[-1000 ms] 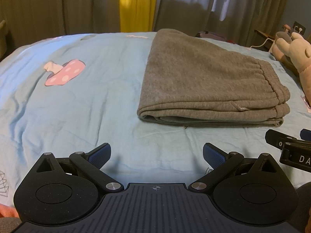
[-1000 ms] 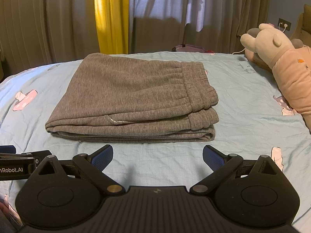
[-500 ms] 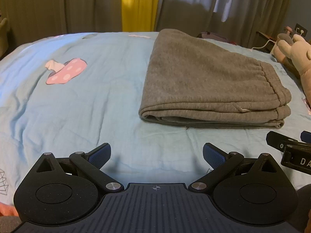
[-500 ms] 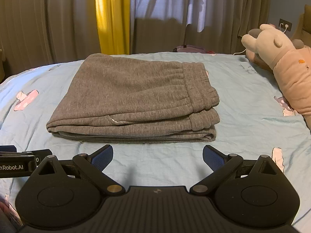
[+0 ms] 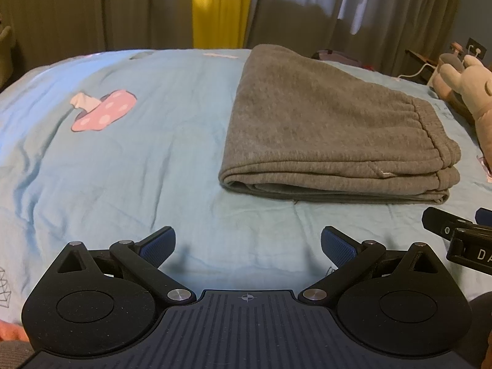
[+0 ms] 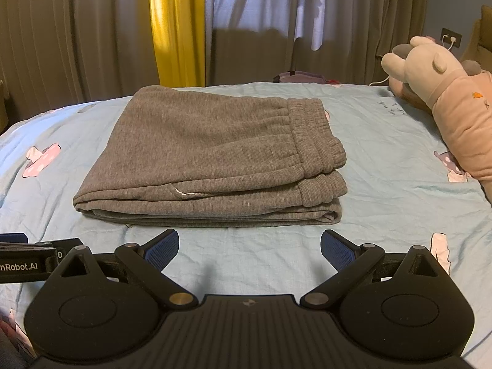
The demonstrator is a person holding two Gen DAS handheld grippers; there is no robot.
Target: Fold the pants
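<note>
Two views, and from the left wrist first: the left gripper (image 5: pixel 247 244) hangs low over the bed with its blue ribbed pads (image 5: pixel 157 244) spread wide and nothing between them. Ahead and to its right lie the grey sweatpants (image 5: pixel 332 135), thick fleecy knit, folded into a squat slab of several layers with rounded fold edges facing the camera and the gathered elastic waistband at the right end. They rest on a pale blue bedsheet (image 5: pixel 138 166), soft and lightly creased, printed with a pink spotted mushroom (image 5: pixel 103 109). At the right edge a black piece of the right gripper (image 5: pixel 458 236) pokes in, clear of the cloth. Drab curtains (image 5: pixel 123 6) with a yellow strip (image 5: pixel 218 6) hang behind; a pale plush toy (image 5: pixel 470 86) sits far right.

From the right wrist, the right gripper (image 6: pixel 249 246) also has its blue pads (image 6: pixel 336 249) held well apart, empty, just short of the sweatpants (image 6: pixel 209 153). Here the ribbed waistband and a small white stitch on the front fold show plainly. The bedsheet (image 6: pixel 384 160) runs to the plush toy (image 6: pixel 446 101) in a peach garment. A cable runs to a wall socket (image 6: pixel 451 37), possibly a charger, though it is too small to be sure. The left gripper (image 6: pixel 27 259) edges in at left.
</note>
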